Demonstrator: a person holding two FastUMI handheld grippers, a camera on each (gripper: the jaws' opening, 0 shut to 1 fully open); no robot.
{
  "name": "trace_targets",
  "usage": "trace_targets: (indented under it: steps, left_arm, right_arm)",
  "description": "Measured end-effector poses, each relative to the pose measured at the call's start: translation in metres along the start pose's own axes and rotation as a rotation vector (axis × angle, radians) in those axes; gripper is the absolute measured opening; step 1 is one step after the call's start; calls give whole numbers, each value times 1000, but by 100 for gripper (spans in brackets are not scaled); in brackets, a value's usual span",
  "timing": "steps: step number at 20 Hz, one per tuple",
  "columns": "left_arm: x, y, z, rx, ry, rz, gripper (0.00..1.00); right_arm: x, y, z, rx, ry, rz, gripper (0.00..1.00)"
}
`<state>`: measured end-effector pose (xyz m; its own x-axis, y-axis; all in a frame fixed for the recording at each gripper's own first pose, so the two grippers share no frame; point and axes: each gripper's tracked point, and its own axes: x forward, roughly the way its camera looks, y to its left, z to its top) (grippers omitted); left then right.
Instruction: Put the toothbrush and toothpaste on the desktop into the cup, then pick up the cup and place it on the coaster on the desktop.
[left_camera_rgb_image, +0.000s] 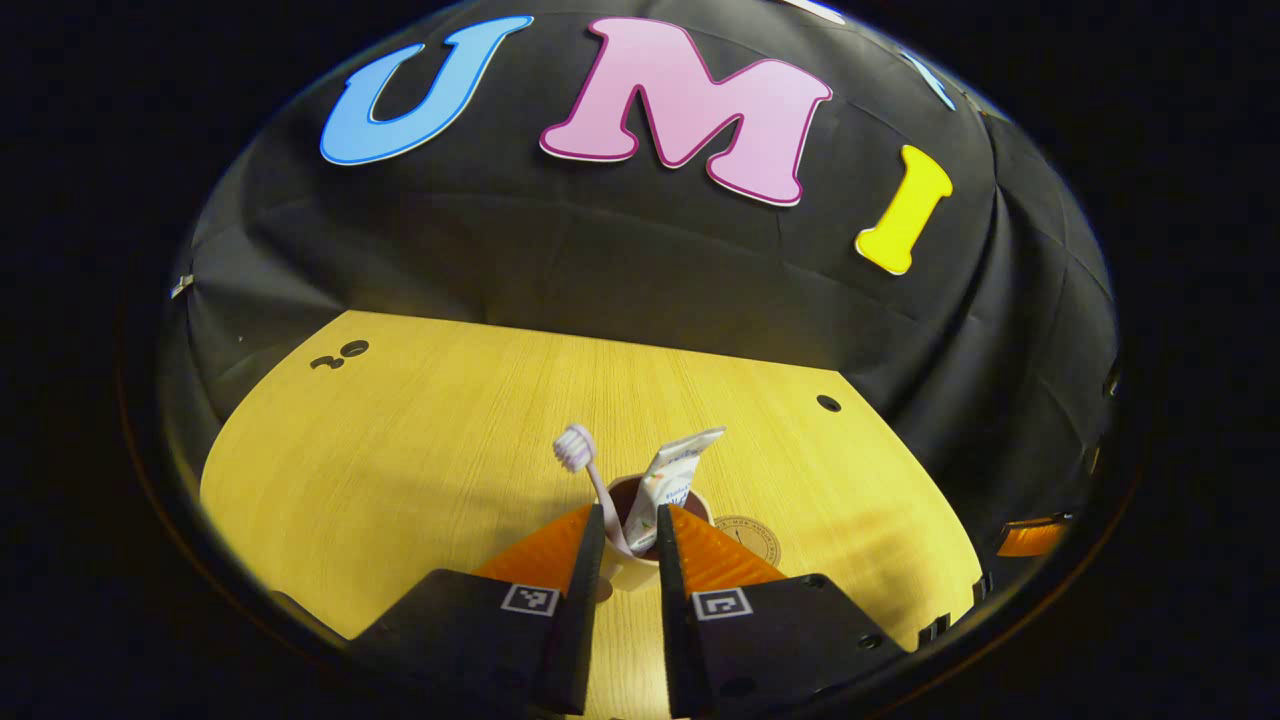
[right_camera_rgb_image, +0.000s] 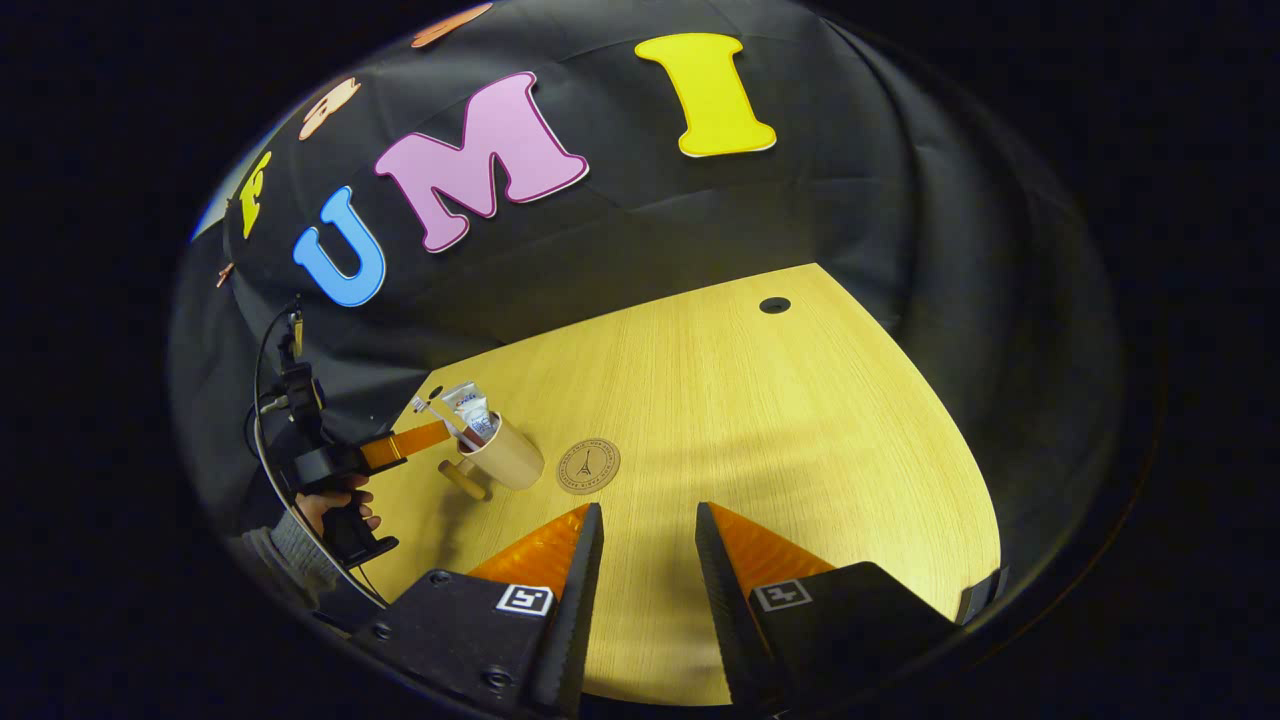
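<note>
Both fingers of the left gripper (left_camera_rgb_image: 630, 545) clamp the tilted cup (right_camera_rgb_image: 505, 457).

Wooden desktop (right_camera_rgb_image: 800, 430) with small, probably drilled, holes (right_camera_rgb_image: 774, 305).

Each claw body is showing as a black, blocky housing carrying a small white square marker with a black pattern on each finger base. On the right claw (right_camera_rgb_image: 645, 520), round screws are sitting in the housing. The left claw (right_camera_rgb_image: 425, 437) is trailing a thin dark cable, and the hand (right_camera_rgb_image: 335, 505) gripping its handle is wearing a grey knitted sleeve (right_camera_rgb_image: 285, 550).
</note>
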<state>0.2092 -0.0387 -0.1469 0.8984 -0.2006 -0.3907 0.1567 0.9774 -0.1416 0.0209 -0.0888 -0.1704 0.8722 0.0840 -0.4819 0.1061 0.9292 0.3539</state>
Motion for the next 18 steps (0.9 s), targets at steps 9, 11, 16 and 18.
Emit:
trace_targets:
  steps: [9,11,16,18]
  left_arm:
    - [-39,8,-33,92,195,-90,64]
    - [-37,15,-43,125,258,-100,67]
    - [-17,27,-78,240,420,-122,62]
    - [-7,36,-82,297,452,-109,62]
  right_arm:
    - [-9,-11,-6,23,0,4,58]
    - [-11,-15,-11,33,8,3,58]
    - [-22,-29,-23,46,30,-5,58]
    - [-21,-37,-29,51,42,-11,58]
